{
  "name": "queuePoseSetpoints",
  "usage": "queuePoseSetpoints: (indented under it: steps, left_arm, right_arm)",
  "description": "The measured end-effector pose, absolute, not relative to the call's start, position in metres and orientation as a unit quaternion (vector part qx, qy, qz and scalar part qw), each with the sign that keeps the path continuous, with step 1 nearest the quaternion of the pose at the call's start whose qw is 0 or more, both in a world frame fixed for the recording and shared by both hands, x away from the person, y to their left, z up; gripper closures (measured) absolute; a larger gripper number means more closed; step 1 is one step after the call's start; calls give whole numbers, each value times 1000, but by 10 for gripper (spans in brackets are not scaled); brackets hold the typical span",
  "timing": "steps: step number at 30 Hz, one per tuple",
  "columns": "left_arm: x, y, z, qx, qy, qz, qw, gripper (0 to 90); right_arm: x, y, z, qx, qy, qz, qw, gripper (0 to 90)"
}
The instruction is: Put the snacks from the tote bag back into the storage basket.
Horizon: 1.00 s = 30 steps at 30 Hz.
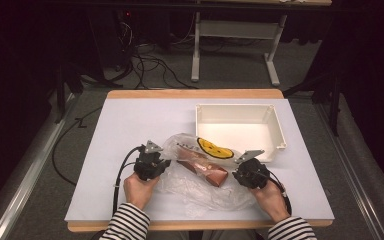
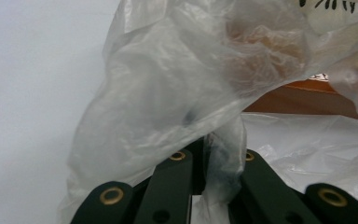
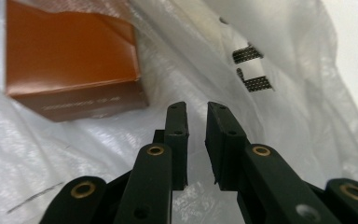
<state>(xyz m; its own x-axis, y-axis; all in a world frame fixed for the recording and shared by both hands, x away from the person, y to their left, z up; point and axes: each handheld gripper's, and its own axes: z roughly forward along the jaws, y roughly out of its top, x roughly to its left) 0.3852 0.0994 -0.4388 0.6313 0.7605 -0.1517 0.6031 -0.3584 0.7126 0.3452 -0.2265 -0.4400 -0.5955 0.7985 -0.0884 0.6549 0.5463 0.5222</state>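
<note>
Two grippers working a clear plastic bag near the front edge of the desk

In the high view, the plastic bag (image 1: 200, 175) is lying between the left gripper (image 1: 161, 164) and right gripper (image 1: 240, 175), just in front of the white bin (image 1: 280, 132), with a brown box (image 1: 202, 170) inside. In the left gripper view, the fingers (image 2: 175, 172) are pinching a fold of bag film tightly. In the right gripper view, the fingers (image 3: 221, 135) are standing slightly apart over the film, gripping nothing, the box up to their left.
</note>
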Motion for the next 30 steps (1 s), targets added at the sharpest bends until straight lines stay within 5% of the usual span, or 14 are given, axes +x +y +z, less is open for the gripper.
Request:
queuePoseSetpoints:
  steps: [22, 30]
  left_arm:
    - [381, 101, -436, 821, 408, 98, 387, 900]
    - [375, 102, -432, 823, 399, 96, 393, 900]
  right_arm:
    - [337, -232, -433, 415, 853, 265, 174, 759]
    - [332, -232, -431, 414, 854, 264, 173, 651]
